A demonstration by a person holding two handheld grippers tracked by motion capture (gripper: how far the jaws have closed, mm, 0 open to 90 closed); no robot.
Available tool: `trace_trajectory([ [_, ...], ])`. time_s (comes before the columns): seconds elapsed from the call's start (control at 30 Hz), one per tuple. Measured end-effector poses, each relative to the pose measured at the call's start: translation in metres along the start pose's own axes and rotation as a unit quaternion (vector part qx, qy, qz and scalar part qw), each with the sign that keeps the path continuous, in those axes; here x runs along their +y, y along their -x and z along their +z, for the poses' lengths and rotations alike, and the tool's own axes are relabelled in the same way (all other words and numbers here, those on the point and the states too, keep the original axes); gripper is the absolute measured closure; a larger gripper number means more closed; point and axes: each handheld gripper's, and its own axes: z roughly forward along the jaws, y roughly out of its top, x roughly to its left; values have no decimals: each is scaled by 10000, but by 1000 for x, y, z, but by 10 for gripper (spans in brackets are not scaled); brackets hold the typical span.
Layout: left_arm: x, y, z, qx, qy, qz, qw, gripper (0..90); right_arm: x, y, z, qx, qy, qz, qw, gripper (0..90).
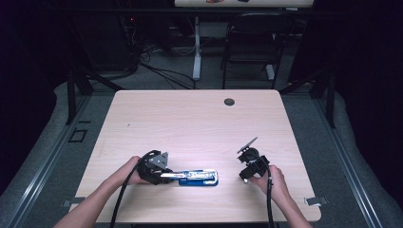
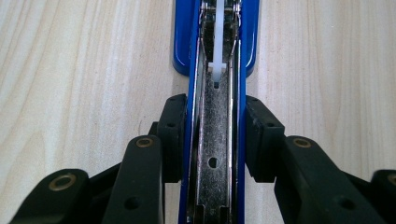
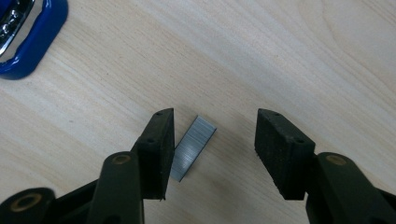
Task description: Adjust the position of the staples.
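Light wood-grain table (image 1: 199,118) in a dark room, with a black chair (image 1: 252,42) and loose cables (image 1: 161,71) on the floor behind it. Blue stapler (image 1: 197,177) lies flat near the front edge, left of centre, opened up with its metal staple channel (image 2: 215,154) facing up. Left gripper (image 1: 166,175) is clamped on the stapler's rear end: in the left gripper view both pads (image 2: 173,135) press the blue side walls, channel running straight between them. Right gripper (image 1: 247,176) sits well to the right of the stapler, pointed down at the table. In the right gripper view its jaws are apart, nothing gripped; a strip of staples (image 3: 192,147) lies on the wood between them, tilted, just beside the left-hand pad, contact unclear, well clear of the other one.
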Motion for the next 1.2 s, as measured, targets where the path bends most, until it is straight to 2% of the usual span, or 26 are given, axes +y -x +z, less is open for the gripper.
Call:
trace_trajectory([
  [0.17, 0, 0, 0, 0, 0, 1, 10000, 644, -1, -1, 0, 111, 13, -19, 9999, 607],
  [0.33, 0, 0, 0, -1, 3, 5, 10000, 644, -1, -2, -1, 146, -19, -75, 9999, 746],
  [0.37, 0, 0, 0, -1, 0, 0, 10000, 644, -1, -2, -2, 206, -60, -100, 9997, 767],
  [0.43, 0, 0, 0, 10, -7, 5, 10000, 644, 0, -2, -4, 152, -148, -194, 9996, 801],
  [0.5, 0, 0, 0, -2, -6, 6, 10000, 644, -1, -3, -3, 198, -52, -133, 9997, 816],
  [0.57, 0, 0, 0, -2, 1, 4, 10000, 644, -1, -3, -3, 217, -54, -126, 9997, 795],
  [0.63, 0, 0, 0, -3, 0, 4, 10000, 644, 1, -2, -4, 212, -171, -204, 9994, 766],
  [0.67, 0, 0, 0, -2, 0, 6, 10000, 644, 0, -2, -3, 223, -57, -113, 9997, 762],
  [0.77, 0, 0, 0, -9, -2, 2, 10000, 644, 0, -1, -3, 210, 0, -18, 9998, 743],
  [0.83, 0, 0, 0, -9, 0, 1, 10000, 644, 1, 0, -3, 177, -76, -9, 9998, 725],
  [0.87, 0, 0, 0, -11, -4, 1, 10000, 644, 0, 0, -2, 225, 4, 87, 9997, 719],
  [0.93, 0, 0, 0, -11, -1, -2, 10000, 644, 1, 1, -1, 228, 2, 141, 9996, 715],
  [1.0, 0, 0, 0, -12, -1, 0, 10000, 644, -1, -1, 4, 283, 206, 370, 9987, 715],
  [1.03, 0, 0, 0, -9, -1, -2, 10000, 644, 1, 1, 2, 233, -53, 173, 9996, 720],
  [1.2, 0, 0, 0, -11, 2, 2, 10000, 644, 2, 0, 6, 245, -118, 197, 9994, 765],
])
